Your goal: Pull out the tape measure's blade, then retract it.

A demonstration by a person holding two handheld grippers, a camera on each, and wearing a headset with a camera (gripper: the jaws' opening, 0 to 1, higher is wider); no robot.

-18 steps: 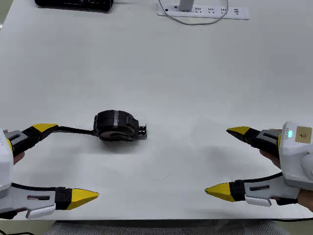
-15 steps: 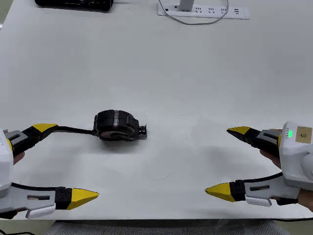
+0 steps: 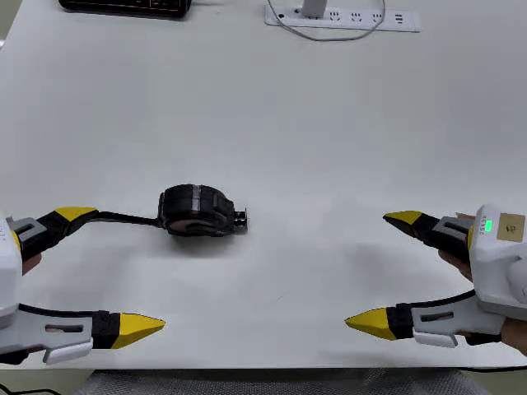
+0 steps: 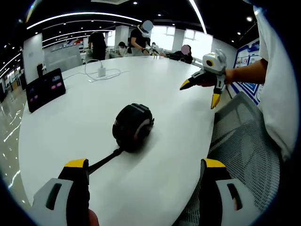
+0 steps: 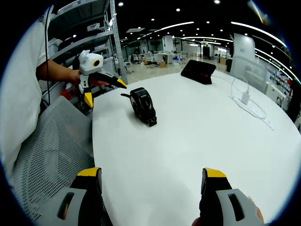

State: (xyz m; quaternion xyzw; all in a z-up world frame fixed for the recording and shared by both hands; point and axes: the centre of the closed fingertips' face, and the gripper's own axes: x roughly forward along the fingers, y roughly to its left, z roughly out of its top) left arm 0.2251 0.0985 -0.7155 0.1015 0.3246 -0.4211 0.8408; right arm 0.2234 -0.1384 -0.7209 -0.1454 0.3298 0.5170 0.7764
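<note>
A black tape measure (image 3: 196, 211) lies on the white table (image 3: 272, 123), its metal hook end pointing right and a black wrist strap (image 3: 123, 218) trailing left. It also shows in the left gripper view (image 4: 132, 126) and the right gripper view (image 5: 143, 105). My left gripper (image 3: 115, 267) stands open at the near left, its far yellow tip close to the strap's end. At the near right my right gripper (image 3: 380, 270) stands open, well apart from the tape measure. Nothing sits between either pair of jaws.
A white power strip (image 3: 346, 18) with a plugged-in cable lies at the far edge, and a dark device (image 3: 123, 6) sits at the far left. A mesh chair (image 5: 47, 146) is below the table's near edge. People stand in the background (image 4: 141, 35).
</note>
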